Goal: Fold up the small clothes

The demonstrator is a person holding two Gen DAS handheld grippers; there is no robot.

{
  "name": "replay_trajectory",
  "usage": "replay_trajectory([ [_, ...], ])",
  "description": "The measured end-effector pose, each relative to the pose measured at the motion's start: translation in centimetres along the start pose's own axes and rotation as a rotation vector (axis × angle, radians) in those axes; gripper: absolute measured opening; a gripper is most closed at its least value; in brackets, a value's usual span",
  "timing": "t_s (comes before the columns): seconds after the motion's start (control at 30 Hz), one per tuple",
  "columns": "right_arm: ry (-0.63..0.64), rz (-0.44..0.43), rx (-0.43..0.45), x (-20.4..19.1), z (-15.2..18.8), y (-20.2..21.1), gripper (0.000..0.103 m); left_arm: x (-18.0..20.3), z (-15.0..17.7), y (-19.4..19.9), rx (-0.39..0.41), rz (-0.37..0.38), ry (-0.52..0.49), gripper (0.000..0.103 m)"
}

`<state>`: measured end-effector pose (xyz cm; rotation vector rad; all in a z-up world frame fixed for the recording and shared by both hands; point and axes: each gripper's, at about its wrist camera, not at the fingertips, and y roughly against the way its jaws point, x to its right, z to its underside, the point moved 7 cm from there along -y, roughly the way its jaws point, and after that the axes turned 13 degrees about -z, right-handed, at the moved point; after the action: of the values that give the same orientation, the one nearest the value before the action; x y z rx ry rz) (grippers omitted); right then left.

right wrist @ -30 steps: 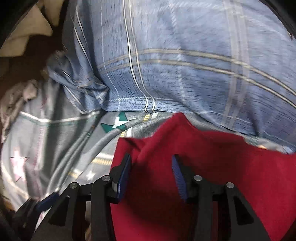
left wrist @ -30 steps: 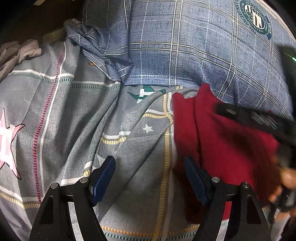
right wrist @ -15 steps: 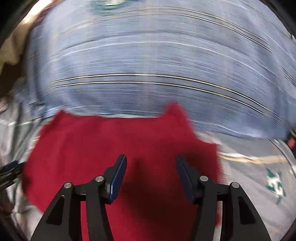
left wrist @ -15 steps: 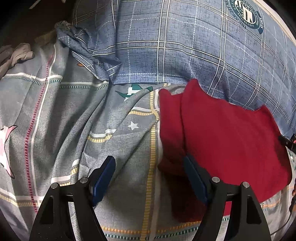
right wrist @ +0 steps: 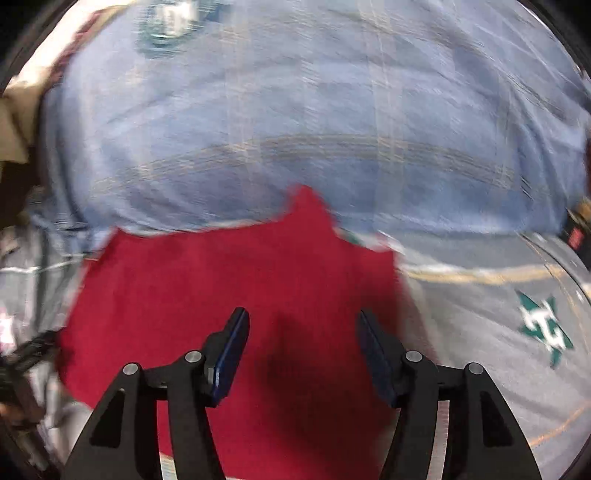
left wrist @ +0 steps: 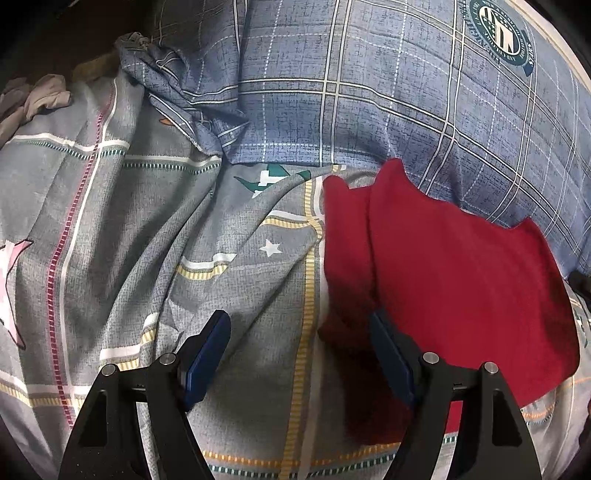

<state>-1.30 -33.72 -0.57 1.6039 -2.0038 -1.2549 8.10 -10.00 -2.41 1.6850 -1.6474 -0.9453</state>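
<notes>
i see a grey bed sheet (left wrist: 122, 229) spread wide, creased into long folds, printed with white, yellow and pink stripes, small stars and a teal emblem (left wrist: 273, 179). at its far edge lies a plump blue plaid pillow (left wrist: 369, 88) with a round green-and-white badge (left wrist: 502, 35) near one corner (my right-hand view is too blurred for detail). a crumpled pale grey cloth (left wrist: 40, 98) sits at the far left.
</notes>
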Motion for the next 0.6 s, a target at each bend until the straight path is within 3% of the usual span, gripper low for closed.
replay_trajectory([
  [0.1, 0.049, -0.150, -0.067, -5.8, -0.9, -2.9, 0.071, -0.2, 0.0, -0.1, -0.011, 0.015, 0.010, 0.076],
  [0.2, 0.116, -0.222, -0.156, -11.5, -0.8, -7.0, 0.073, -0.4, 0.0, -0.2, -0.019, 0.012, 0.017, 0.076],
  [0.3, 0.200, -0.241, -0.217, -16.0, -0.4, -10.9, 0.073, -0.4, 0.0, -0.5, -0.026, 0.010, 0.018, 0.076],
  [0.4, 0.204, -0.275, -0.253, -18.6, -0.4, -14.0, 0.073, -0.3, 0.0, -0.5, -0.020, 0.006, 0.009, 0.076],
  [0.6, 0.200, -0.261, -0.311, -20.9, -0.3, -18.0, 0.079, -0.3, -0.1, -1.0, -0.034, 0.008, 0.013, 0.077],
])
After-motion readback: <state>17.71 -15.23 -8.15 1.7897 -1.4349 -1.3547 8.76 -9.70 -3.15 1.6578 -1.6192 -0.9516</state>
